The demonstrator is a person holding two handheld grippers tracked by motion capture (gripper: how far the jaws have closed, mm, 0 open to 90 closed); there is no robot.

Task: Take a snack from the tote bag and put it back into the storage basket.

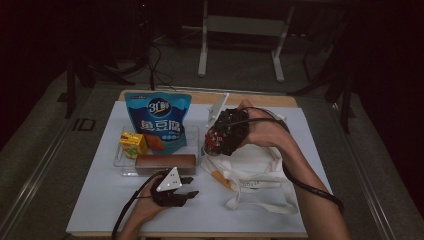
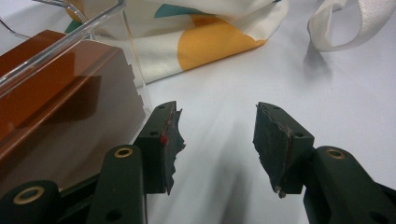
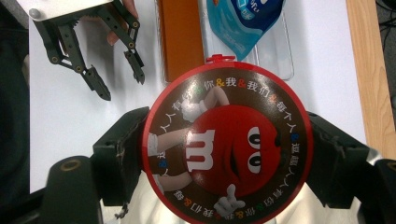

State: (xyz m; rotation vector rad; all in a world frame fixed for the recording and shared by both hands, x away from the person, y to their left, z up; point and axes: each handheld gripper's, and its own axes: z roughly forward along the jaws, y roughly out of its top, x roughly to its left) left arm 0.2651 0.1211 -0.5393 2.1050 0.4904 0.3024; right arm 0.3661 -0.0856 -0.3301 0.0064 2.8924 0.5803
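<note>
A: Between the pads of the right tool [image 3: 226, 154], a round red-and-brown candy tin with a cartoon face on its lid [image 3: 227, 144] is pinched by its rim, held above the white fabric tote bag with orange and teal patches [image 1: 250, 170] on the white table [image 1: 100, 200].

B: And what is seen of the left tool [image 2: 217, 140]?

A: It is spread, with nothing between its pads, and rests low on the table. Just to its left a brown rectangular box [image 2: 60, 107] is lying inside a clear plastic tray [image 2: 93, 23]; the bag lies beyond its tips.

B: What could go wrong from here?

A: The tin is gripped only at two narrow points on a smooth, curved edge. If the wrist is tilted or the squeeze is eased, the tin could be expected to slip or pivot out and drop onto the bag or the table.

B: Anything else?

A: The mouth of the bag appears slack and is not held open, so the tin might be caught on the cloth or on the loose white handles [image 1: 260, 202]. Farther ahead of the left tool, a blue snack pouch [image 1: 159, 122] and a small yellow carton [image 1: 133, 144] stand in the tray; they could be knocked if the right tool is swung wide.
</note>
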